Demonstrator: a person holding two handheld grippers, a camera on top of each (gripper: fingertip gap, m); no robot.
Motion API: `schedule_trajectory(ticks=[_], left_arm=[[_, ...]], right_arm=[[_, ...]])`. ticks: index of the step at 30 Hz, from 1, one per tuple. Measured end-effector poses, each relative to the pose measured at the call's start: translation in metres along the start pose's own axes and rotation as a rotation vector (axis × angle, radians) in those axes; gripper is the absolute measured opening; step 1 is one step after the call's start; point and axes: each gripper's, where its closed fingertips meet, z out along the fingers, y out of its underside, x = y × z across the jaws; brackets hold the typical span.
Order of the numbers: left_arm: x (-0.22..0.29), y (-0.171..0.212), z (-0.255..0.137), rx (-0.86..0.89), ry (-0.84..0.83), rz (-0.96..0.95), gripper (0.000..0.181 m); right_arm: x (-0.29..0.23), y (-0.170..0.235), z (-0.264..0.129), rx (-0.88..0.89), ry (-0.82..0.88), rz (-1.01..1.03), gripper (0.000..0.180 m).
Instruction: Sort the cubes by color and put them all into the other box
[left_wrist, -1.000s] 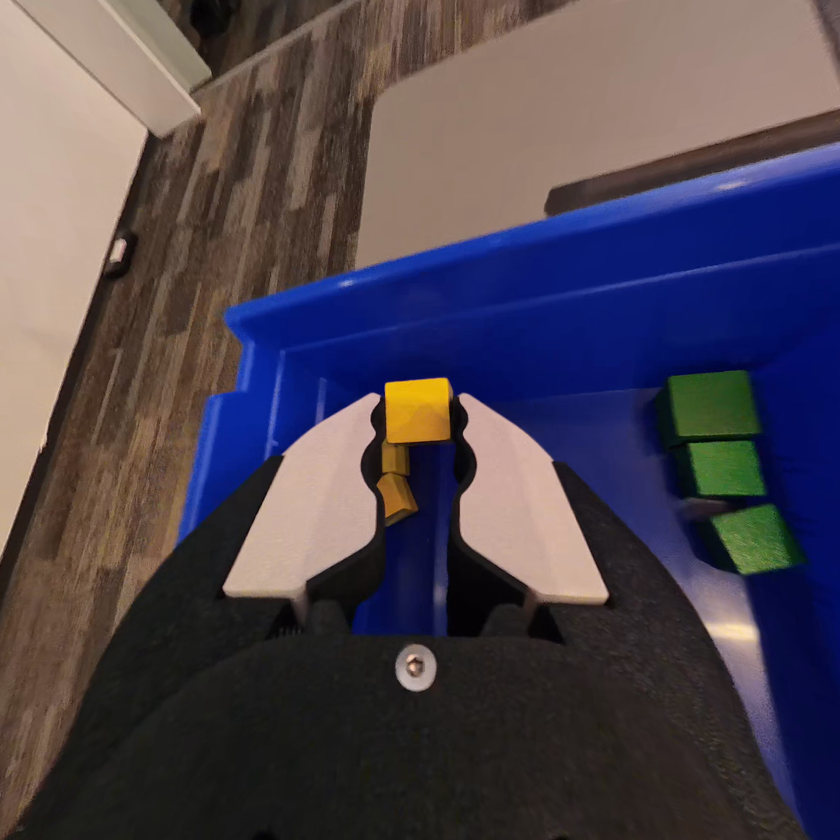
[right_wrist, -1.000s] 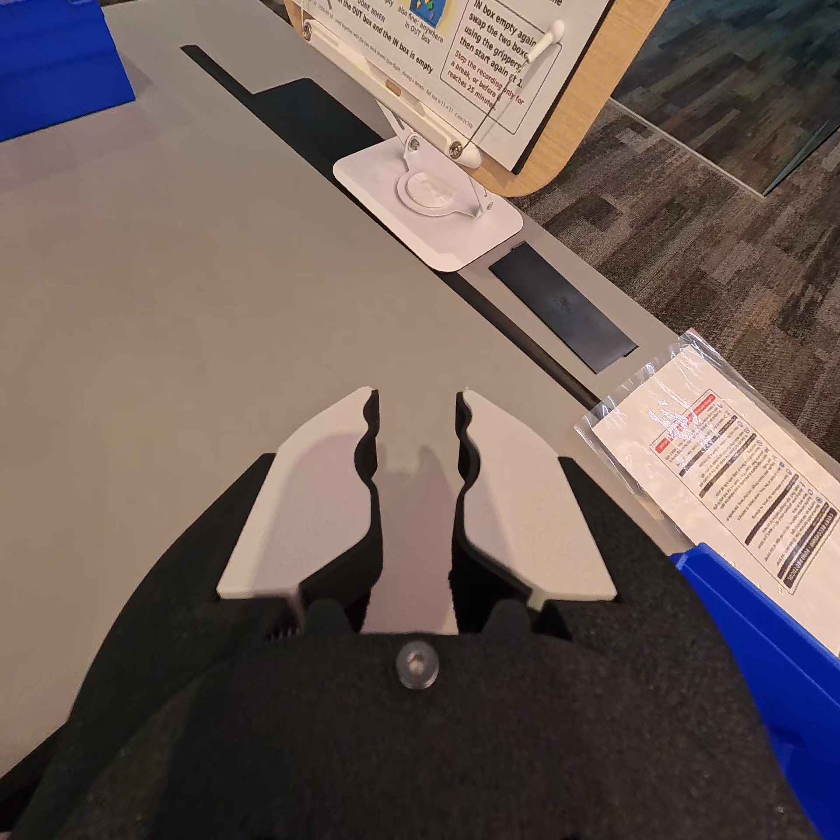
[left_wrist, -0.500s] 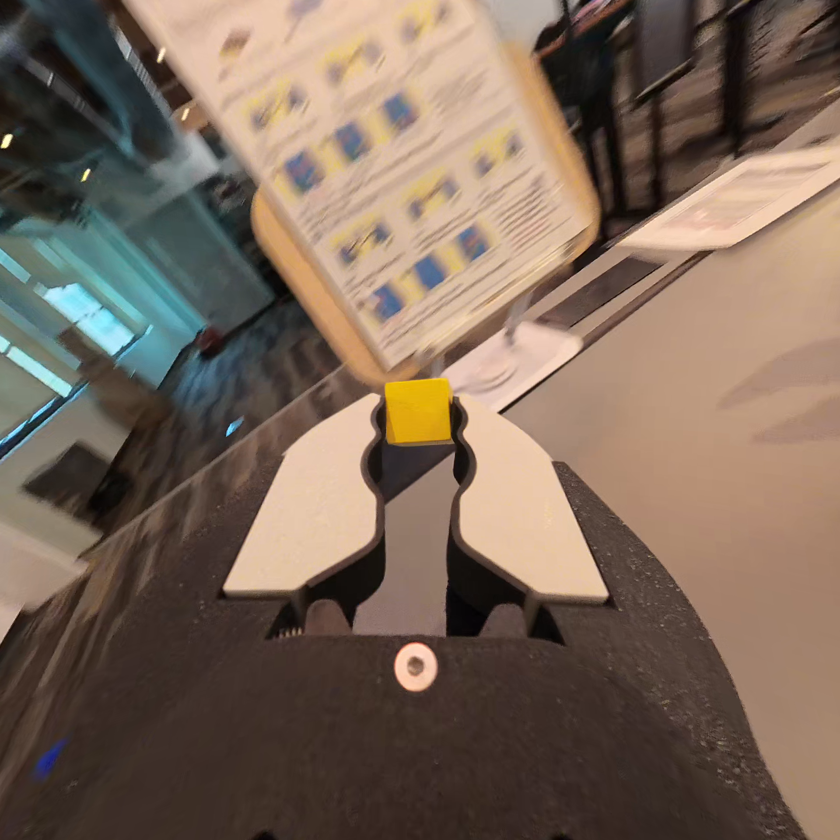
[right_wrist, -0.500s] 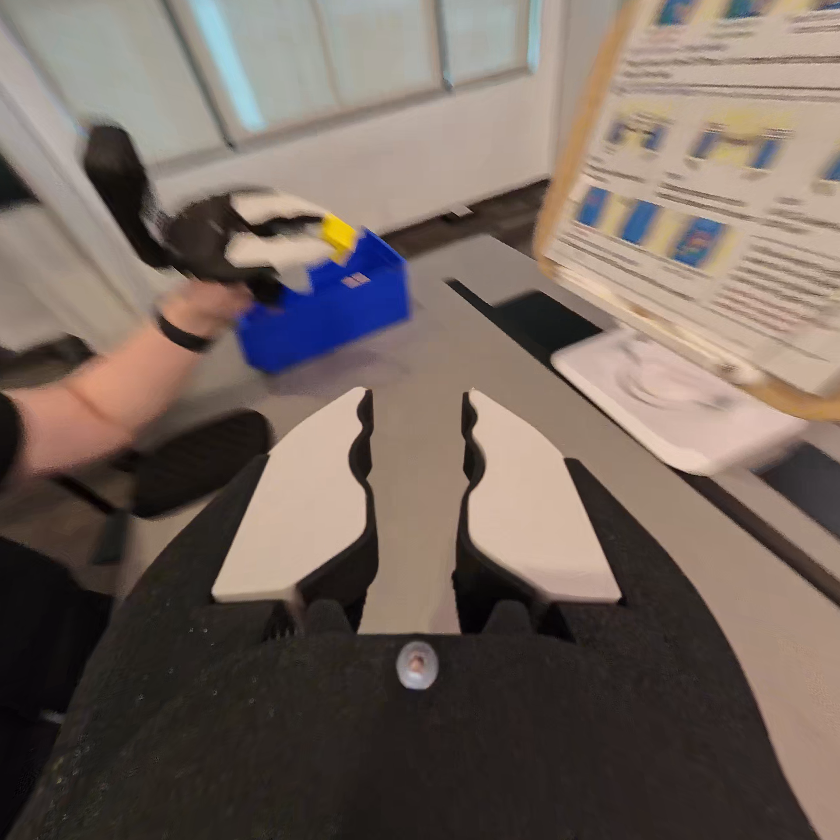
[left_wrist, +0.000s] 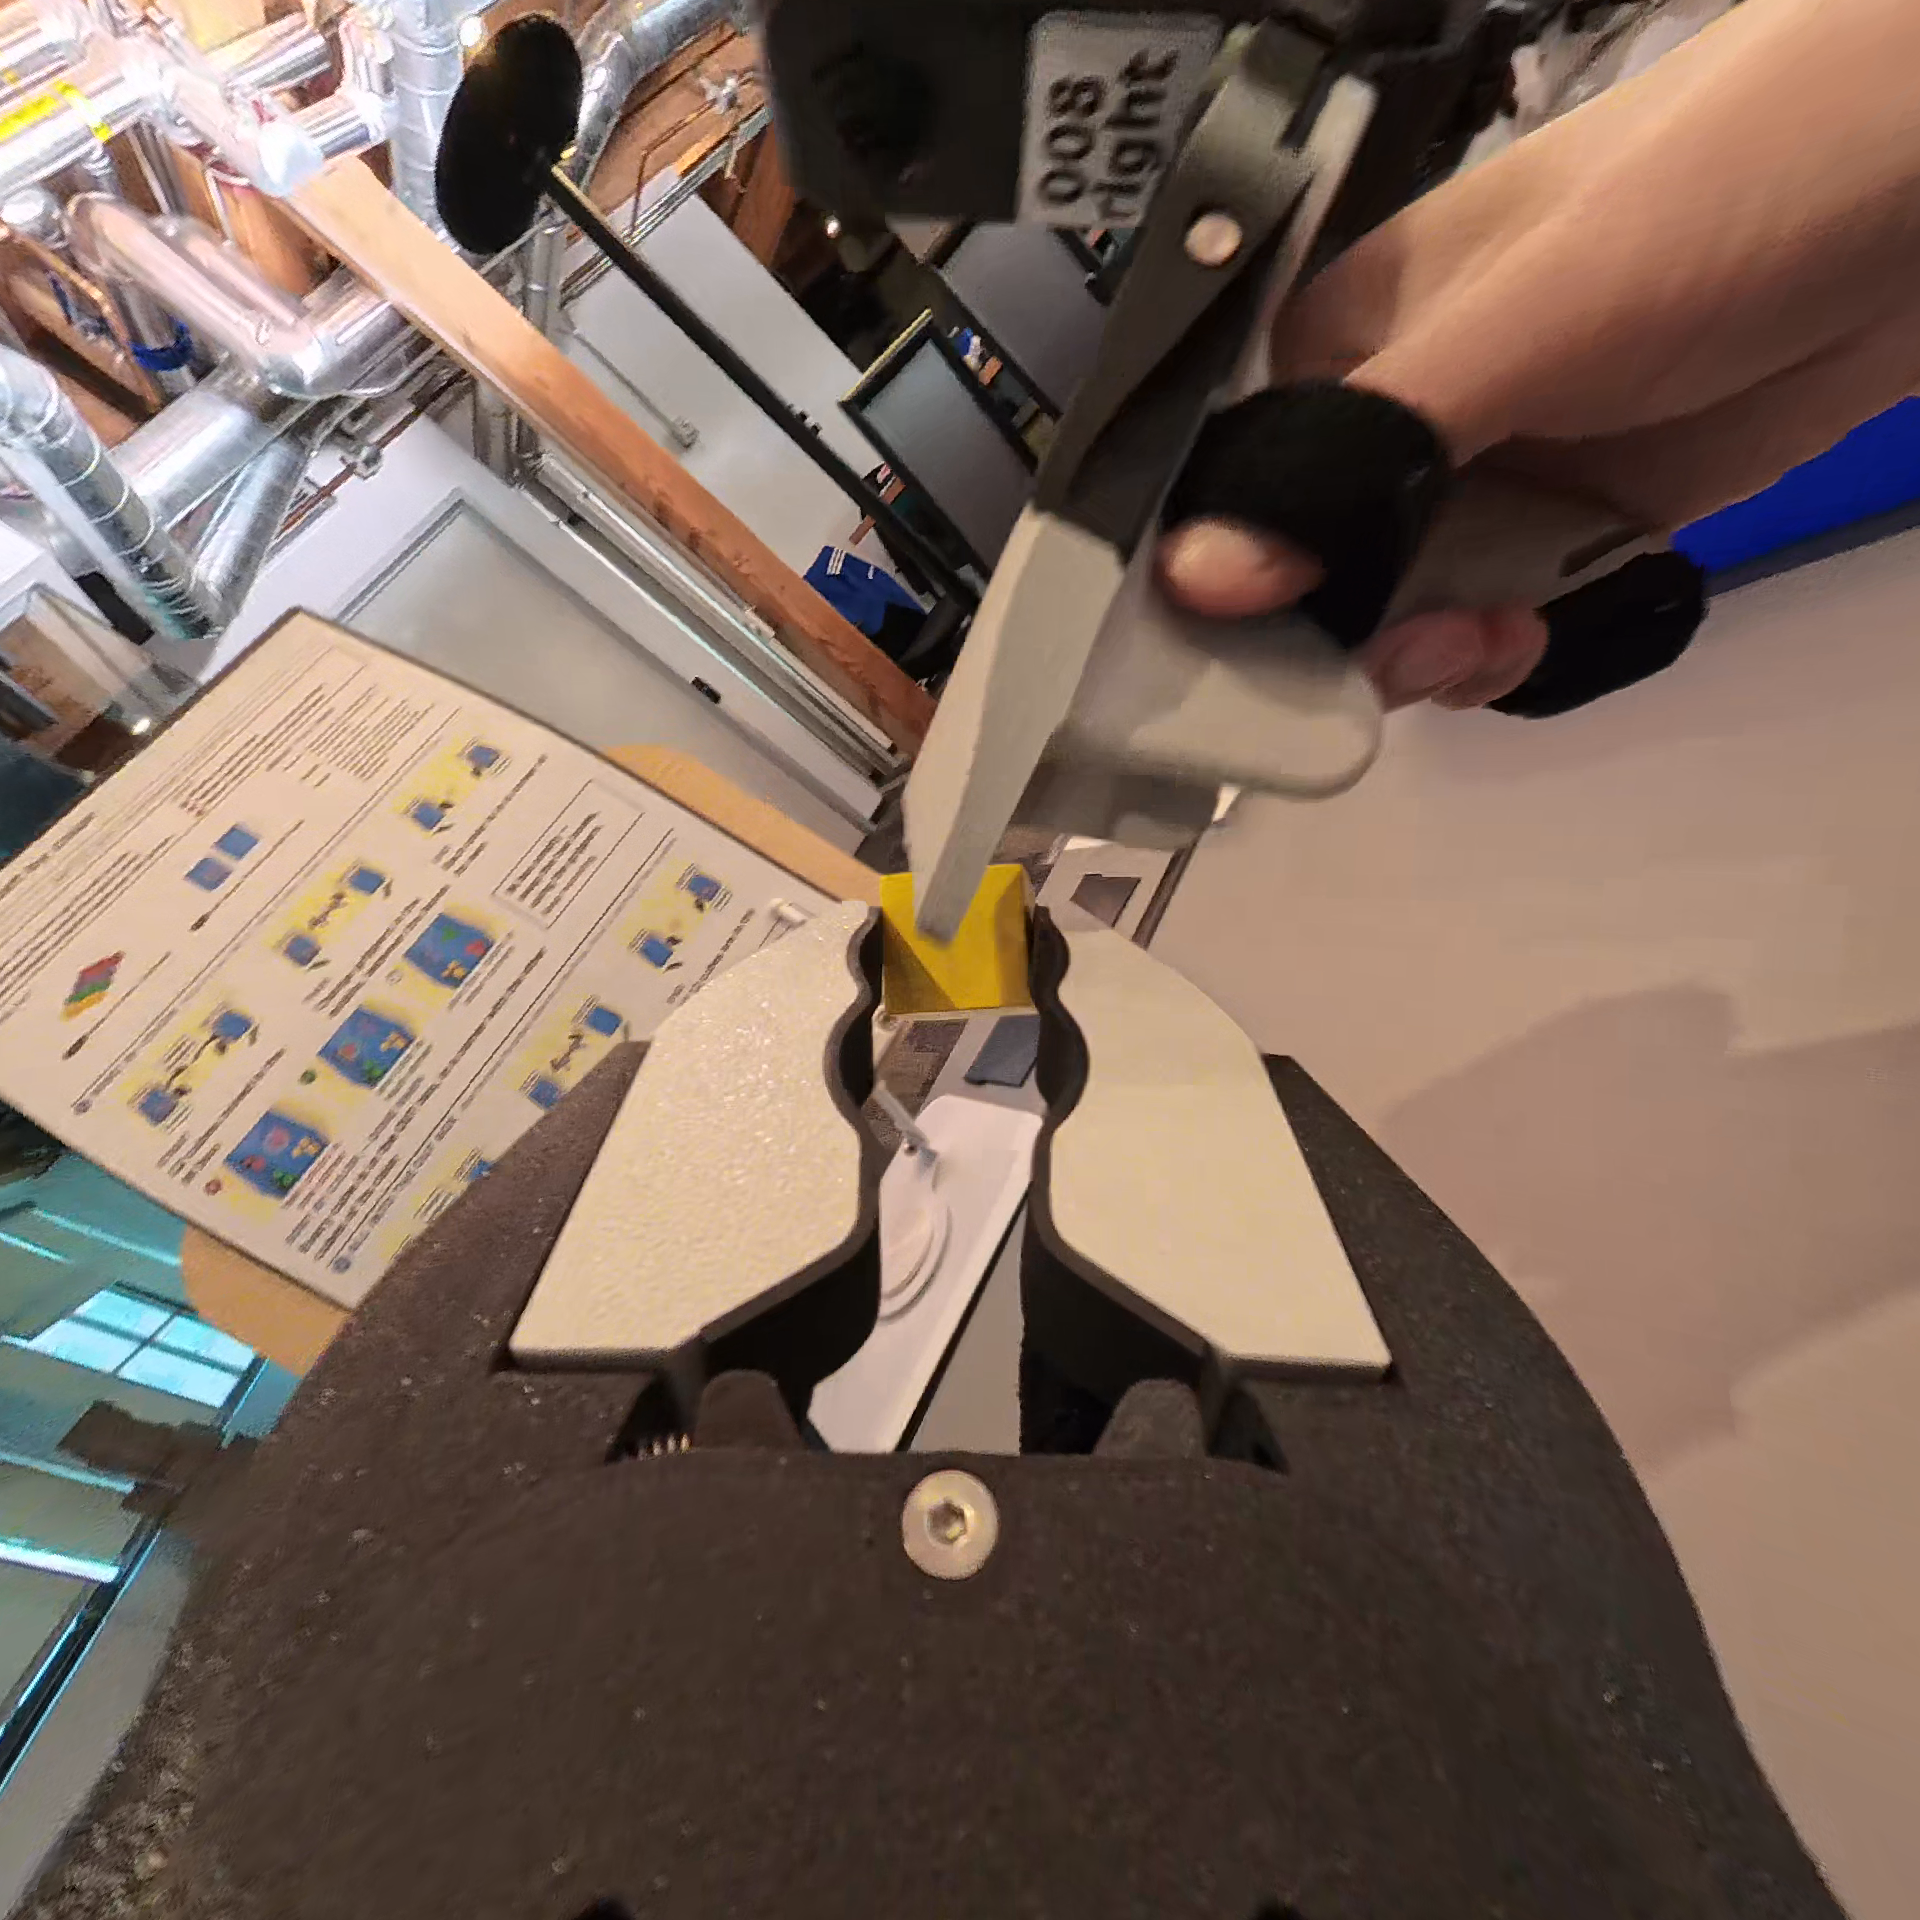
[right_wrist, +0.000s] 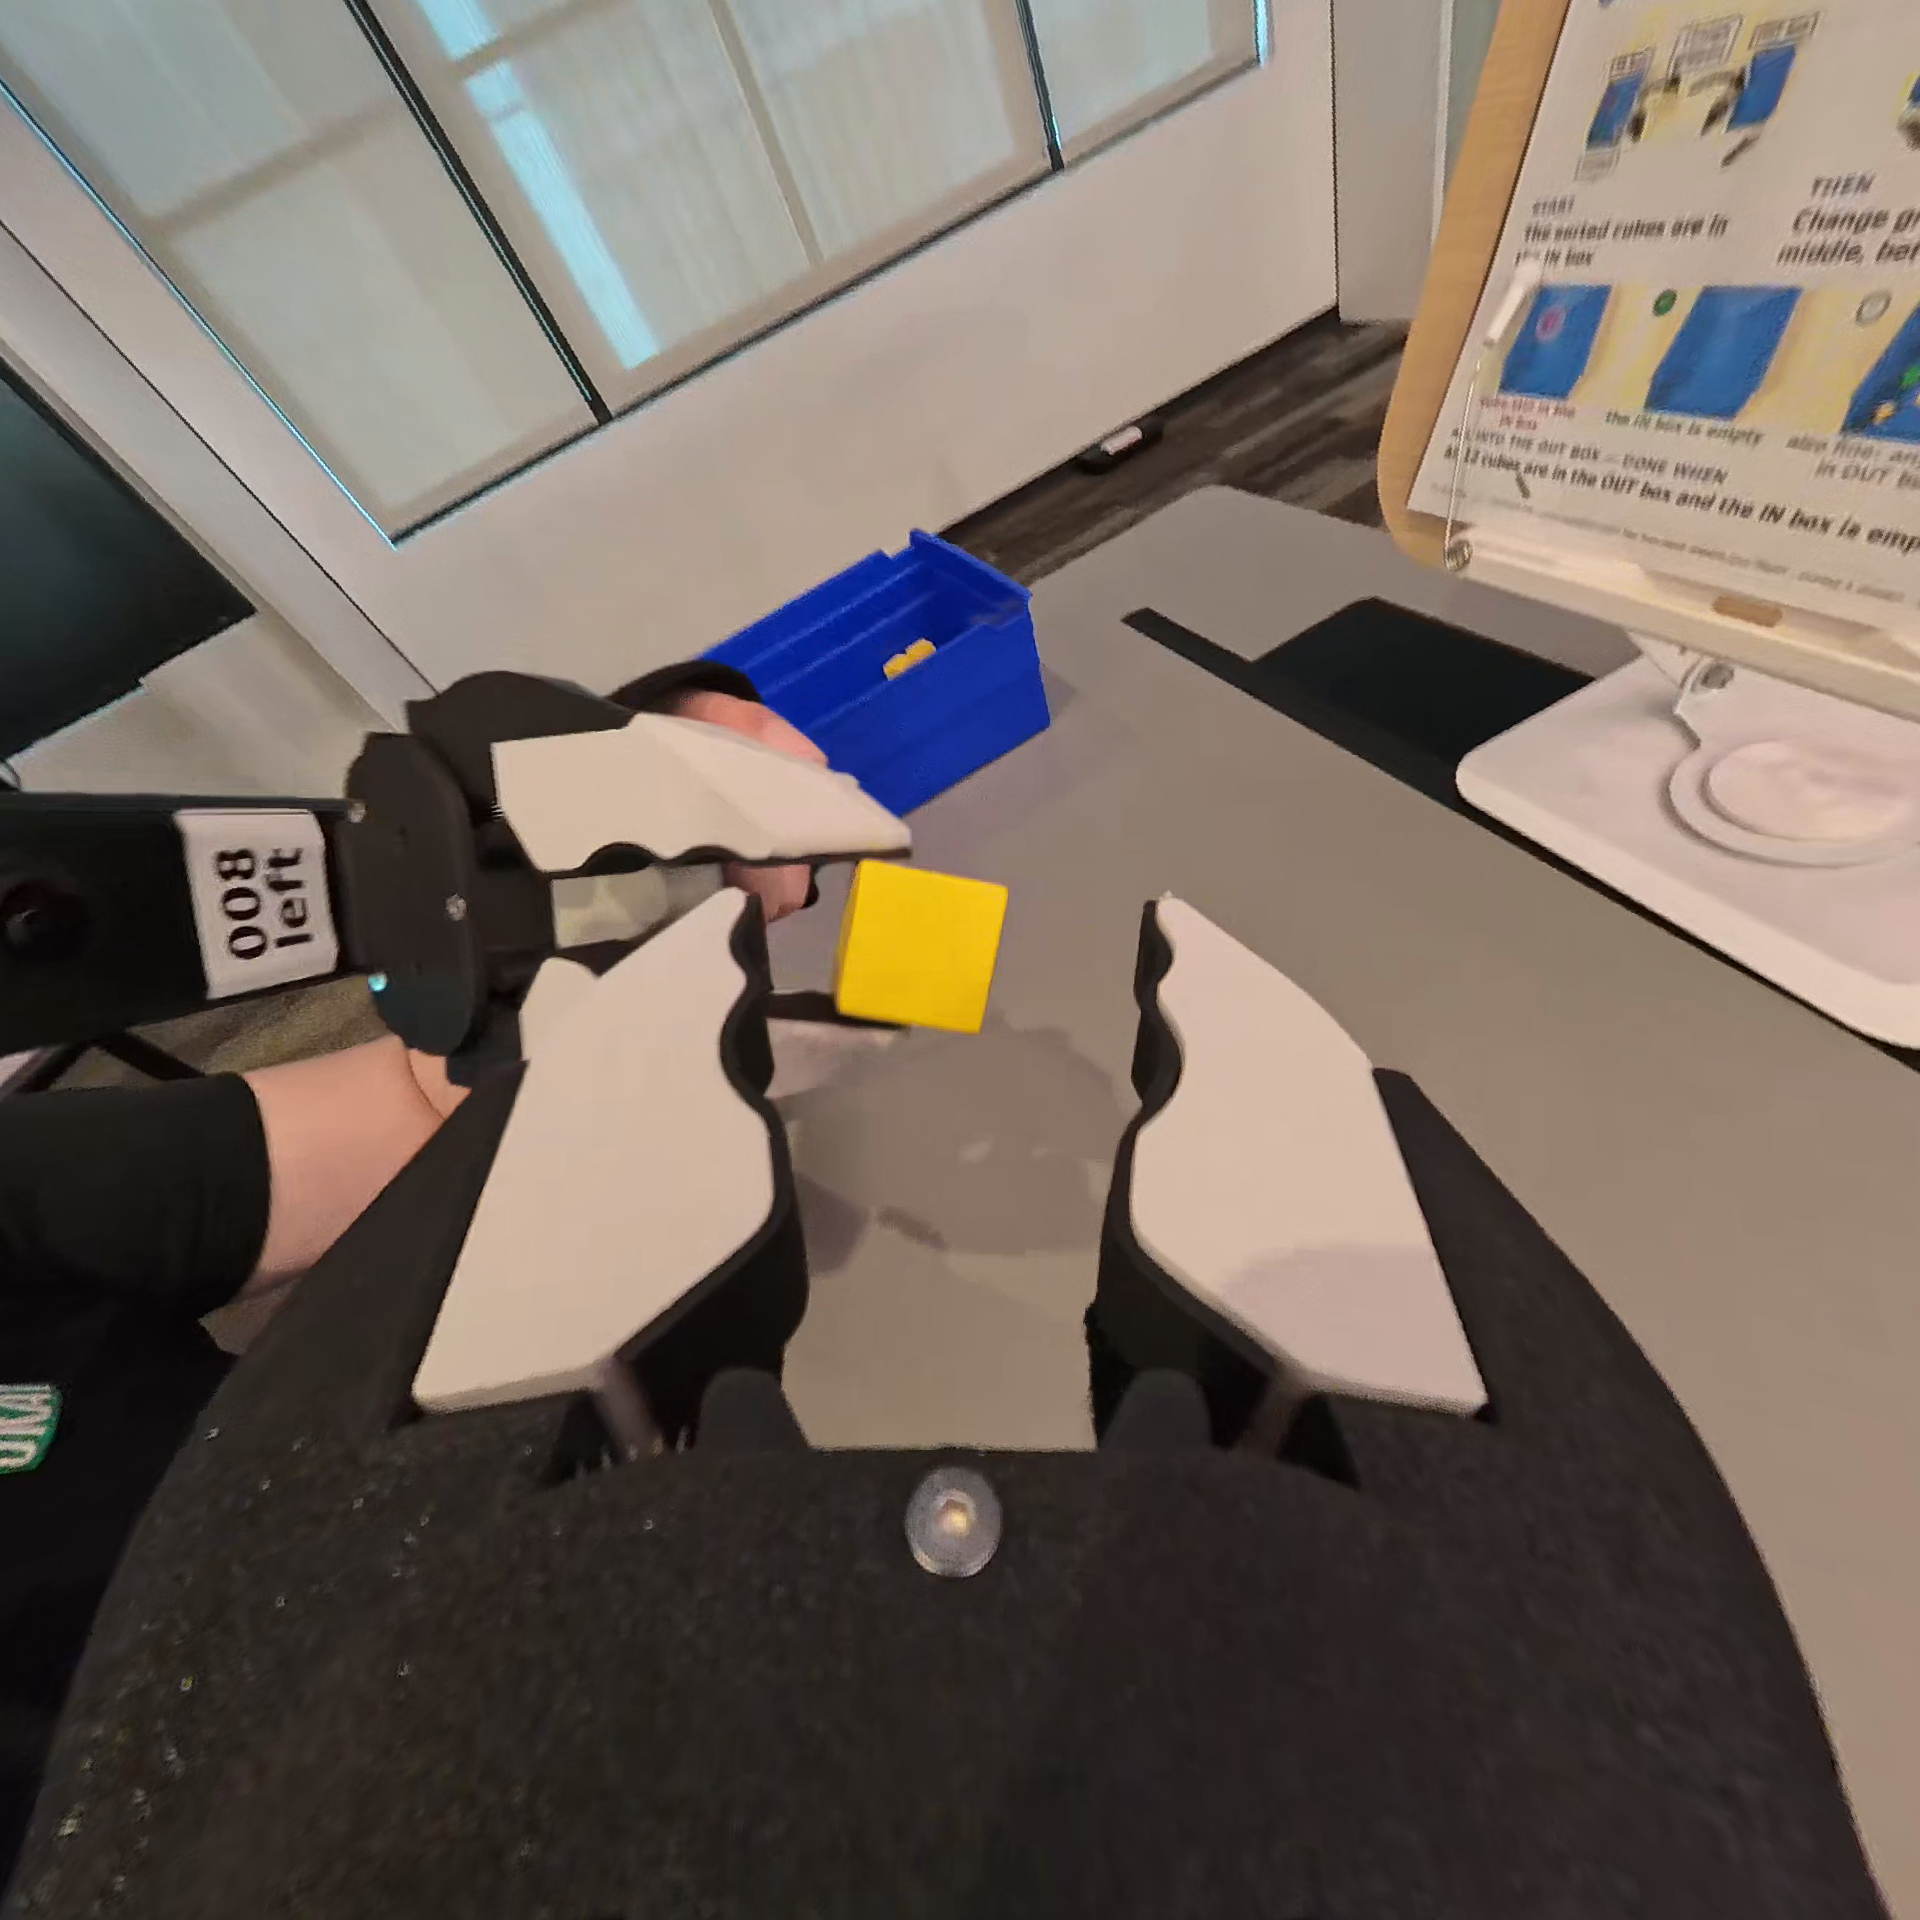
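My left gripper is shut on a yellow cube and holds it above the grey table. In the right wrist view the cube sits at the tip of the left gripper's fingers, which reach in from the left. My right gripper is open, with the cube between its fingertips and nearer the left one. I see no contact. One of the right gripper's fingers comes down in front of the cube. A blue box stands farther back with yellow cubes inside.
An instruction board on a white stand base stands at the table's right; it also shows in the left wrist view. A dark strip runs along the table. A person's hand holds the right gripper.
My left gripper lifted the yellow cube out of the blue box and carried it over the table. My right gripper swung round to face it, opened wider and now brackets the cube.
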Motion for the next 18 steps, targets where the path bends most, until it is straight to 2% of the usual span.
schedule_trajectory(ticks=[1, 2, 3, 7, 11, 14, 16, 18], left_arm=[[0.006, 0.000, 0.002, -0.003, 0.012, 0.012, 0.027], [0.010, 0.000, 0.003, -0.011, 0.021, 0.023, 0.027], [0.013, 0.002, 0.003, -0.022, 0.021, 0.025, 0.026], [0.020, 0.006, 0.003, -0.047, 0.045, -0.073, 0.030], [0.017, 0.004, -0.003, -0.048, 0.027, -0.080, 0.049], [0.013, 0.010, -0.008, -0.068, 0.011, -0.063, 0.054], [0.007, 0.013, -0.010, -0.074, 0.000, -0.070, 0.053], [0.000, 0.014, -0.011, -0.079, -0.013, -0.083, 0.052]], right_arm=[[0.002, 0.005, 0.002, -0.030, -0.003, 0.003, 0.060], [0.000, 0.012, 0.004, -0.068, -0.038, 0.002, 0.036], [-0.003, 0.014, 0.005, -0.084, -0.068, 0.017, 0.030], [0.005, 0.025, 0.005, -0.153, -0.043, 0.010, 0.029], [0.017, 0.019, -0.010, -0.125, -0.011, 0.018, 0.029], [0.039, 0.006, -0.055, -0.077, 0.118, -0.006, 0.029], [0.063, -0.005, -0.110, -0.021, 0.302, -0.038, 0.029], [0.097, -0.014, -0.183, 0.068, 0.542, -0.052, 0.029]])
